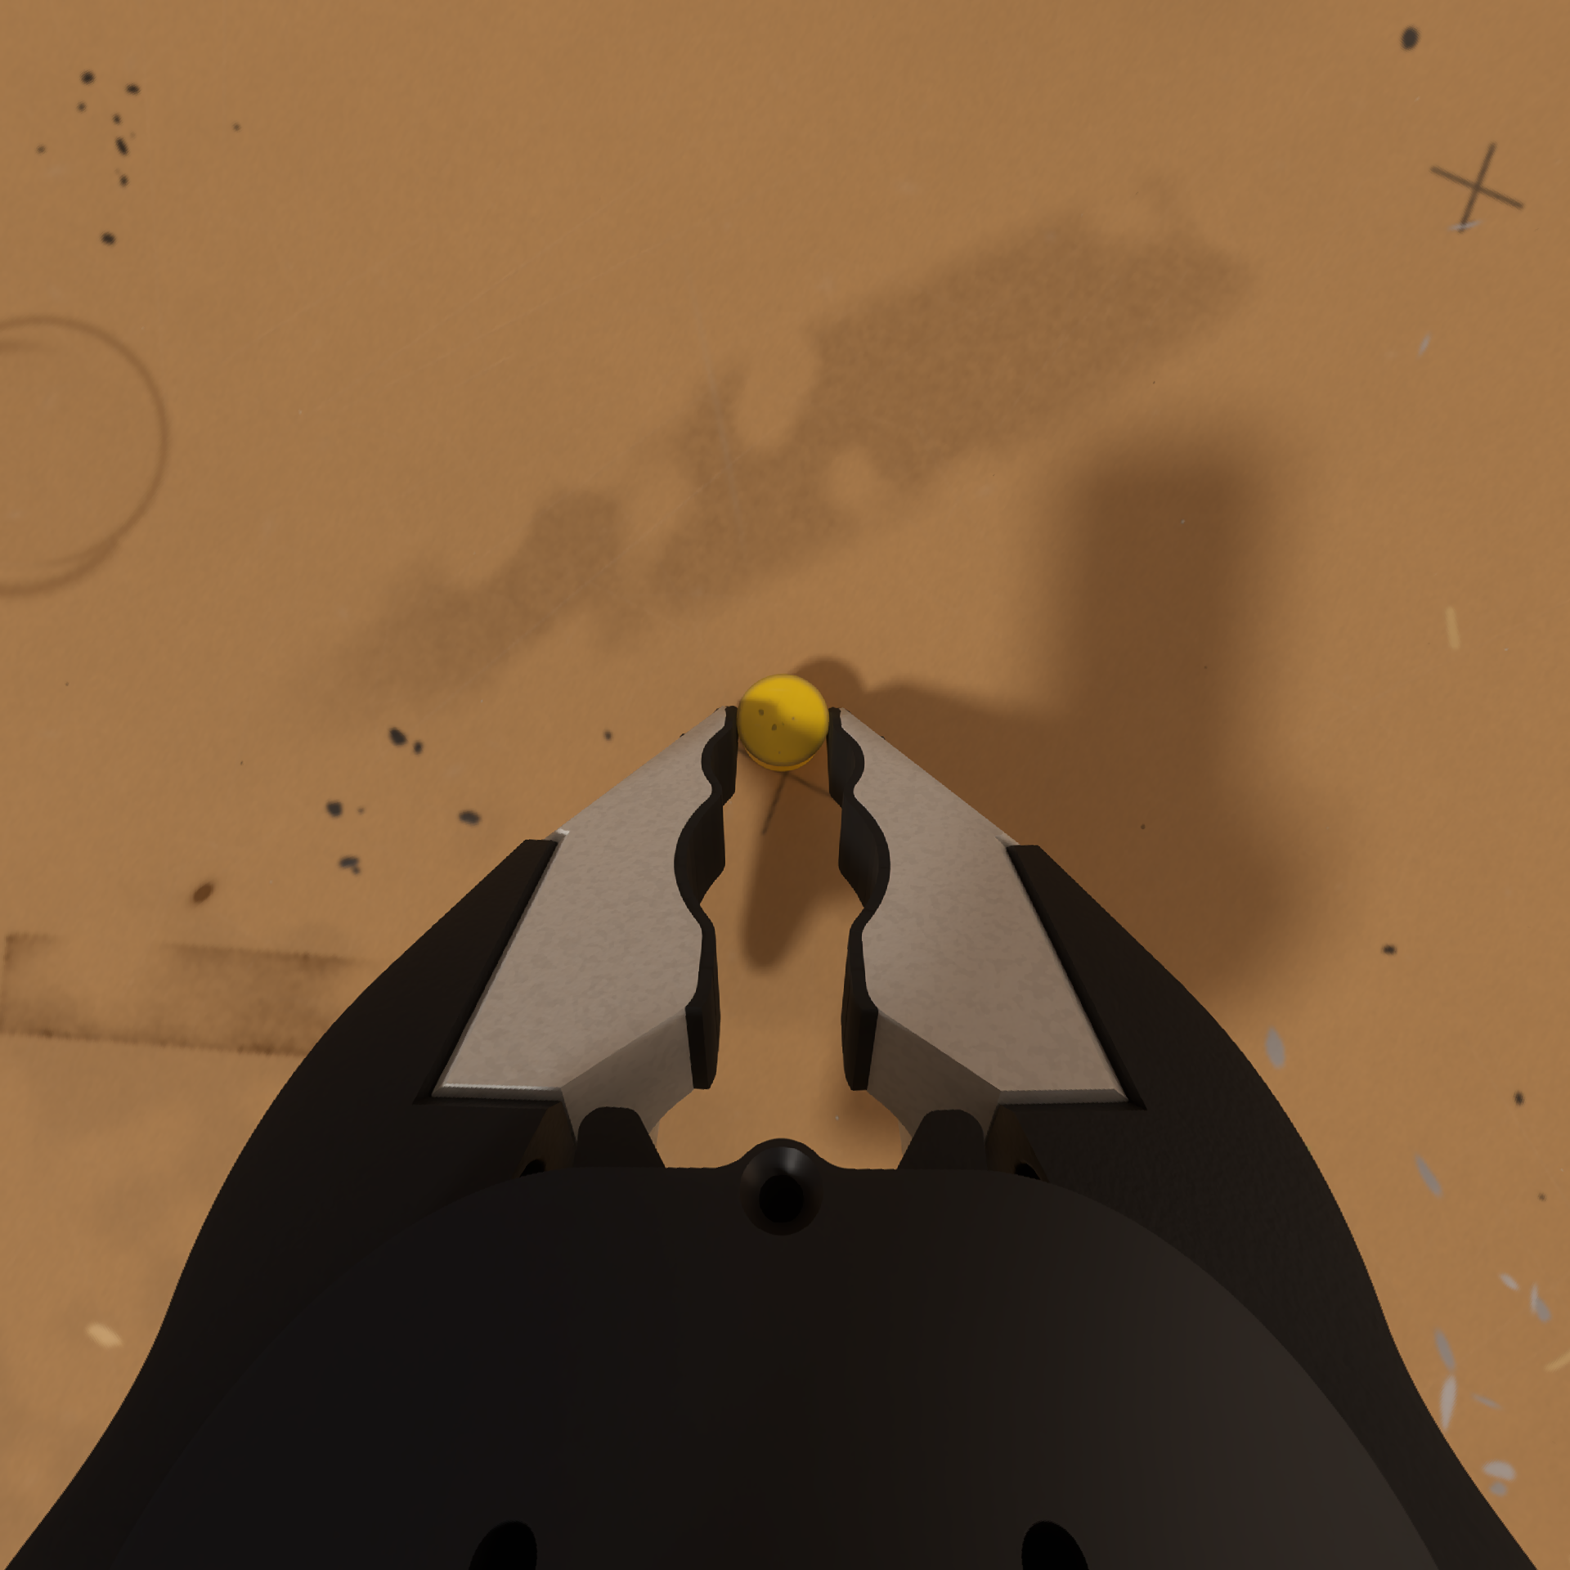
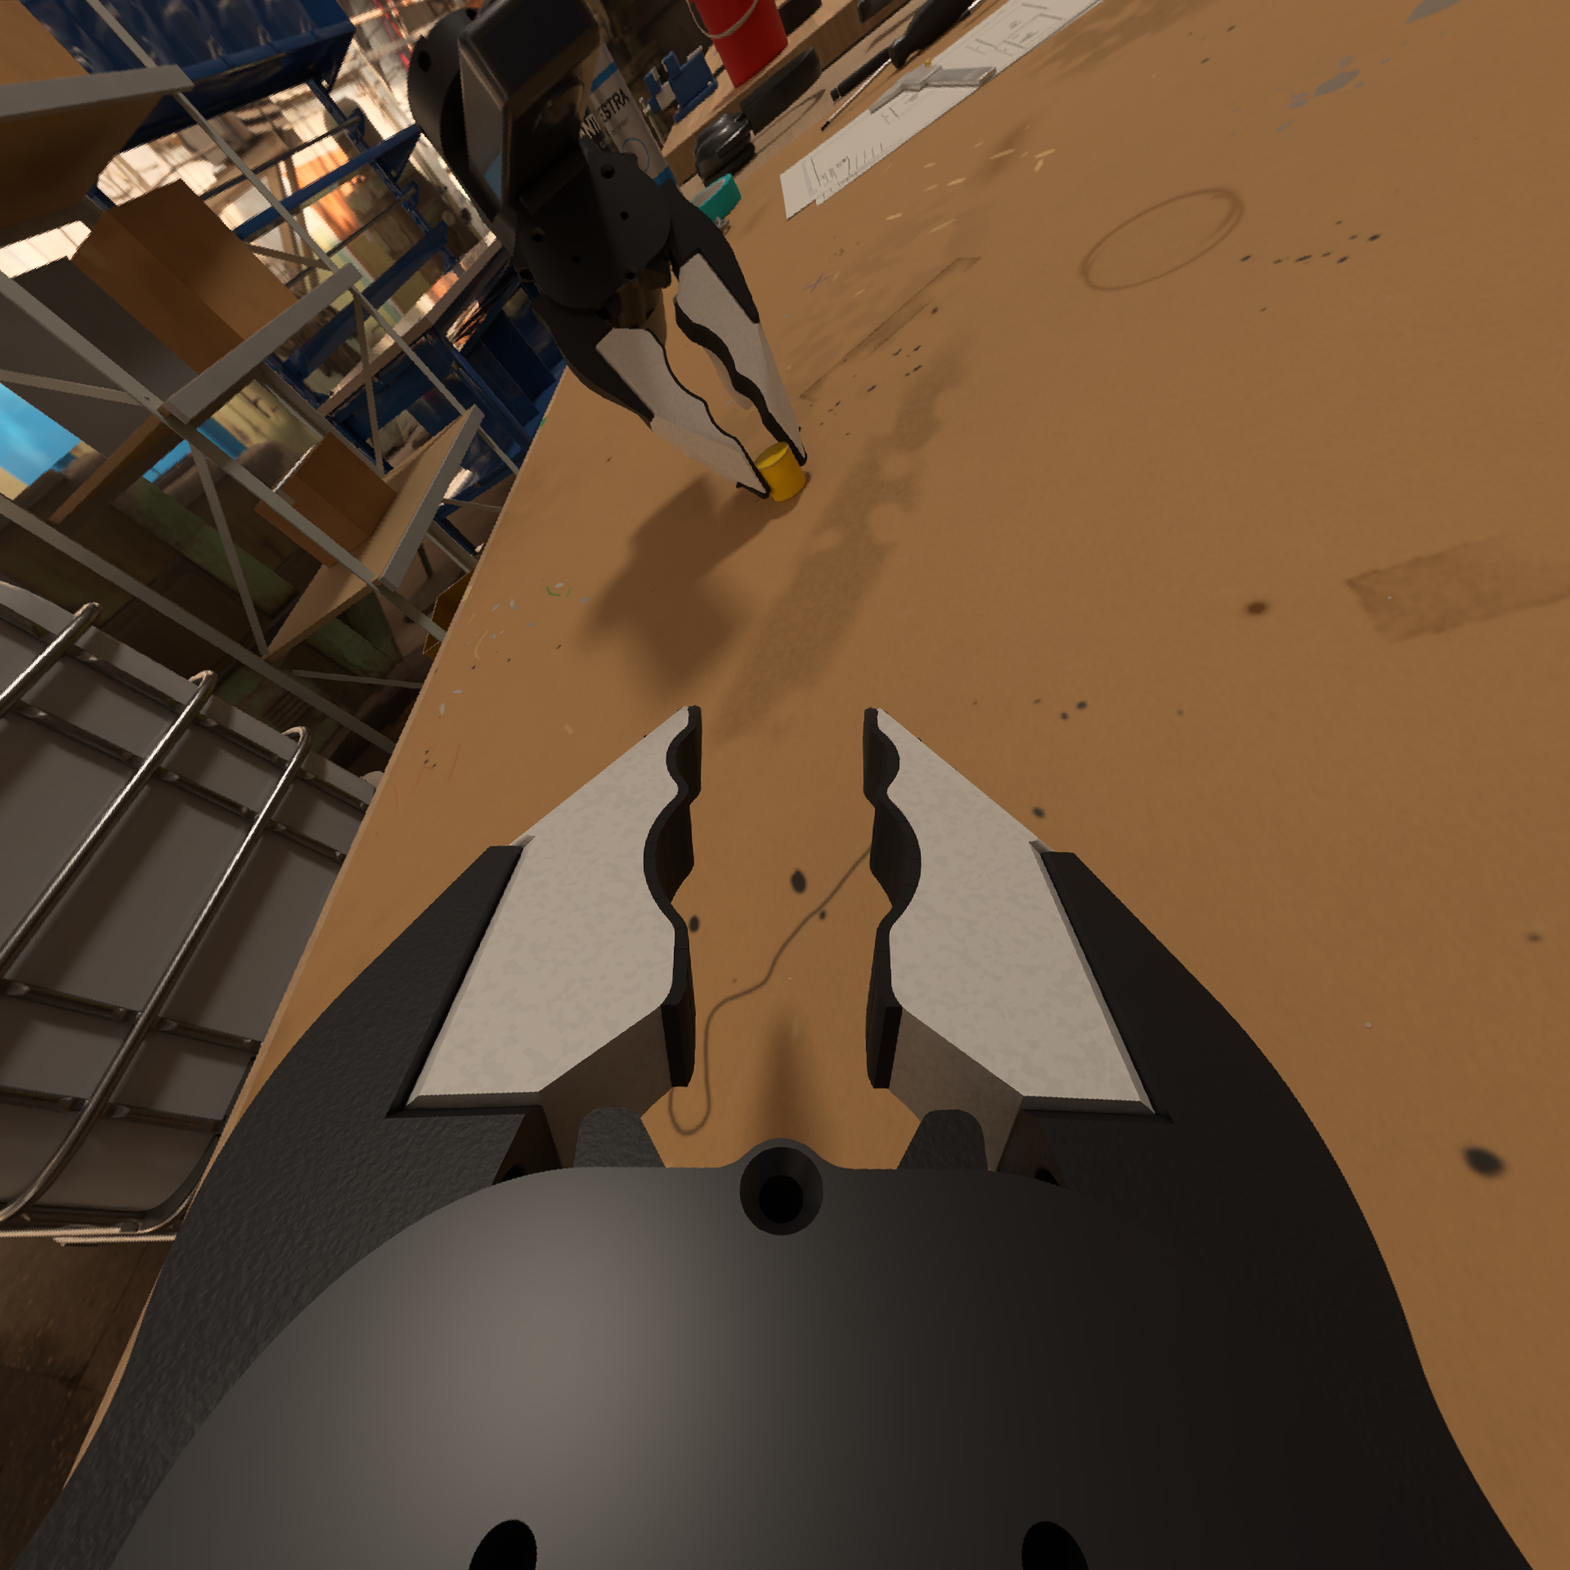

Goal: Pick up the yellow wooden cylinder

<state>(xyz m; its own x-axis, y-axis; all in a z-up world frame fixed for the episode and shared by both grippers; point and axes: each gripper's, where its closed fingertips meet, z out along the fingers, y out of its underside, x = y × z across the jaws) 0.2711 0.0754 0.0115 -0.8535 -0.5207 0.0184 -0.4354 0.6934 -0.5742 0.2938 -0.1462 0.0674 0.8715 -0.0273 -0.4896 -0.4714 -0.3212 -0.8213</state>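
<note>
The yellow wooden cylinder (image 1: 782, 720) stands upright on the brown tabletop (image 1: 849, 255), seen from above in the left wrist view. My left gripper (image 1: 782, 715) points down at it, and its two fingertips press on the cylinder's left and right sides. The right wrist view shows the same cylinder (image 2: 782, 469) resting on the table between the tips of the left gripper (image 2: 779, 476). My right gripper (image 2: 782, 722) is open and empty, low over the table, well short of the cylinder.
The table's left edge (image 2: 476, 629) runs close to the cylinder, with metal shelving (image 2: 255, 382) and a wire-caged container (image 2: 127, 892) beyond it. Paper sheets (image 2: 858, 161), a roll of tape (image 2: 718, 194) and a red bucket (image 2: 748, 34) lie at the far end.
</note>
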